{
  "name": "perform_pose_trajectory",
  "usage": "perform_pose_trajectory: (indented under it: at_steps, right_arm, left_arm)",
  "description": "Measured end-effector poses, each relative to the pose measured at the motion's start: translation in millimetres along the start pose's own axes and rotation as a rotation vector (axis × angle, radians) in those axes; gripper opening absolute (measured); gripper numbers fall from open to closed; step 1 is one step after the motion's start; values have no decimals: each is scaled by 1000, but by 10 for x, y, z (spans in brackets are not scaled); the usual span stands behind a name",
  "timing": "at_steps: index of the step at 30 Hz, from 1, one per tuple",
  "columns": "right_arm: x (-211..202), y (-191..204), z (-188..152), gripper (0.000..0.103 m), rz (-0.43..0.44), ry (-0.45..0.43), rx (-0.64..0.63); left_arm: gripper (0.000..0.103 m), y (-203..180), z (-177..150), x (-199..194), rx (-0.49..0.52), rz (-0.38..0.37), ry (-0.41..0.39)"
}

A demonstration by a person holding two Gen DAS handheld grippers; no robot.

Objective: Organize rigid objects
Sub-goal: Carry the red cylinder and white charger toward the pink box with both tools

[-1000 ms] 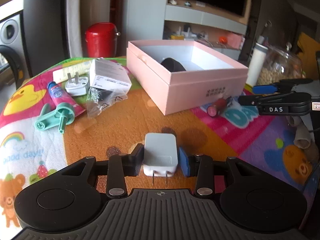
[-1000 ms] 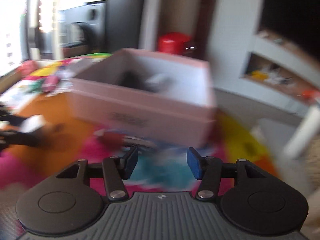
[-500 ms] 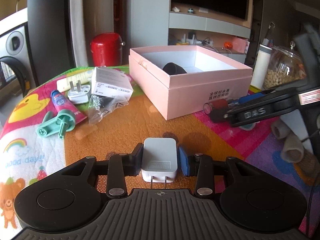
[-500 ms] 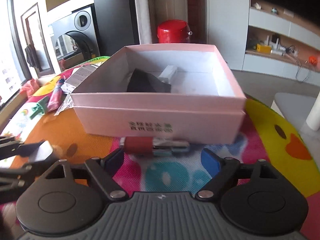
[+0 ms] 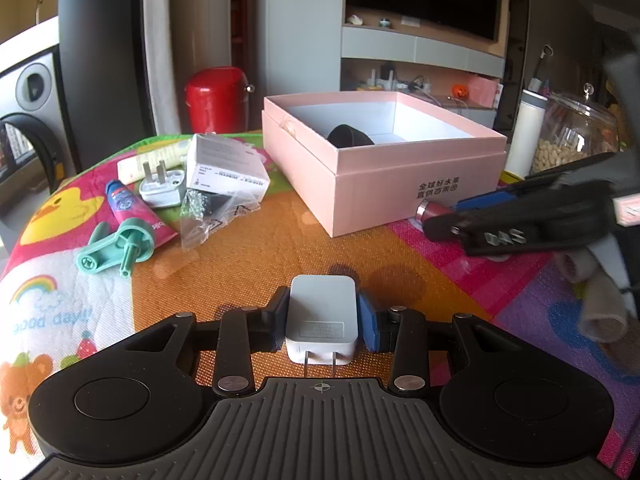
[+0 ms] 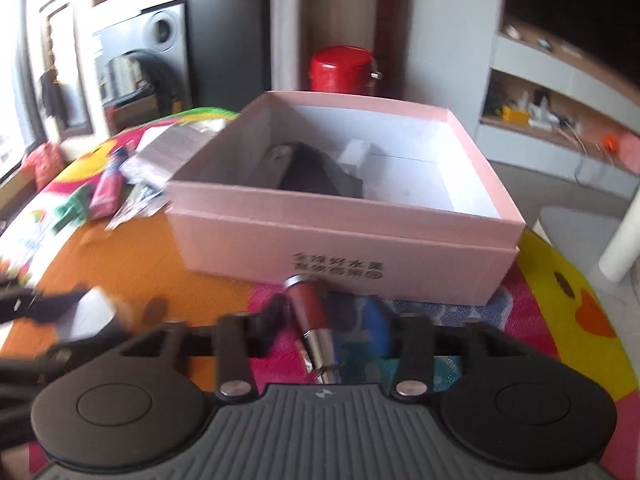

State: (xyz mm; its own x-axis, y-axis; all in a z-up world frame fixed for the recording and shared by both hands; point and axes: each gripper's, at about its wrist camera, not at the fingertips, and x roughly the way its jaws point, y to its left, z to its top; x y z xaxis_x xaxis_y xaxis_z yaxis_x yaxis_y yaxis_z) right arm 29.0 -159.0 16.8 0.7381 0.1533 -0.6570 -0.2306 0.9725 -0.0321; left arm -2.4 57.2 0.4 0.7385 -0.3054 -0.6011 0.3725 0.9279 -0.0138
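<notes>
Left wrist view: left tool (image 5: 322, 322) clamped around white charger (image 5: 322, 316).

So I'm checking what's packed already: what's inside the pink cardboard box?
The pink cardboard box holds a dark rounded object and a small grey block. The near wall hides the floor beneath it.
</notes>
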Motion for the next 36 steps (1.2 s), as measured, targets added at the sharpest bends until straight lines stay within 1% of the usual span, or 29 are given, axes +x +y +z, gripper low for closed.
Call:
perform_pose_trajectory:
  at_steps: [1,3,4,5,7,9,10,11,12,14,15,16,17,19,21,23,24,25,26,27,28,31,34,36]
  right_arm:
    - [-56,-2,-29,38,19,-10,-20]
    - [-157,-25,-91,46,42,-19,-67]
    - [-202,-40,-134,60,33,-26,-89]
    - [-240,-59,-181,68,8,-44,-114]
    - [-276,-83,-257,70,-75,-86,-176]
    - [-254,-102,-291,70,-229,-120,-214]
    - [-225,-133,-270,70,-284,-126,-206]
    - [-223,-169,-250,70,-289,-126,-179]
    - [-238,-205,-233,71,-258,-123,-148]
    - [-259,-241,-207,86,-163,-110,-91]
    - [-262,-248,-194,88,-123,-101,-71]
    - [-250,-243,-175,88,-97,-90,-53]
    - [-220,-233,-153,88,-90,-79,-36]
    - [-138,-238,-88,88,-96,-57,10]
    - [-20,-265,-21,90,-99,-13,78]
    - [96,-288,39,91,-64,47,144]
    - [138,-272,48,92,-67,56,155]
    - [135,-229,53,92,-96,43,144]
    - [131,-196,57,86,-122,28,127]
    - [128,-187,27,80,-124,16,114]
    - [100,-184,21,78,-121,12,106]
    - [-45,-208,-13,78,-87,-21,80]
    - [-324,-242,-32,77,-47,-67,47]
    - [-541,-266,-70,77,-37,-105,28]
  left_arm:
    - [41,3,-1,-2,-2,-1,0]
    - [41,2,3,2,0,0,0]
    - [41,-4,3,2,3,3,0]
    - [41,-4,3,2,4,4,-1]
    - [41,0,2,1,3,3,-1]
    - [41,5,1,1,0,0,-1]
    - [41,4,0,-1,0,0,-1]
    - [41,2,0,-2,1,1,-2]
    - [41,-2,-1,-2,2,3,-2]
    - [41,-7,-1,-1,5,5,-2]
    - [41,-5,0,-1,5,5,-2]
    - [41,-3,0,-1,4,4,-2]
    - [41,-1,0,-2,3,3,-2]
    - [41,4,-1,-2,0,0,-3]
    - [41,6,-1,-2,-2,0,-3]
    - [40,4,-1,-4,-3,-1,-3]
    - [40,6,-1,-2,-3,-1,-3]
    - [40,5,-2,-2,-4,-1,-3]
    - [40,7,-1,-2,-3,-1,-3]
    - [40,7,-1,-1,-3,0,-3]
    - [40,8,0,-1,-3,-1,-3]
    - [39,5,-2,-3,-1,2,-3]
    - [38,-9,-5,-12,2,13,-3]
    - [38,-20,-5,-26,3,21,-1]
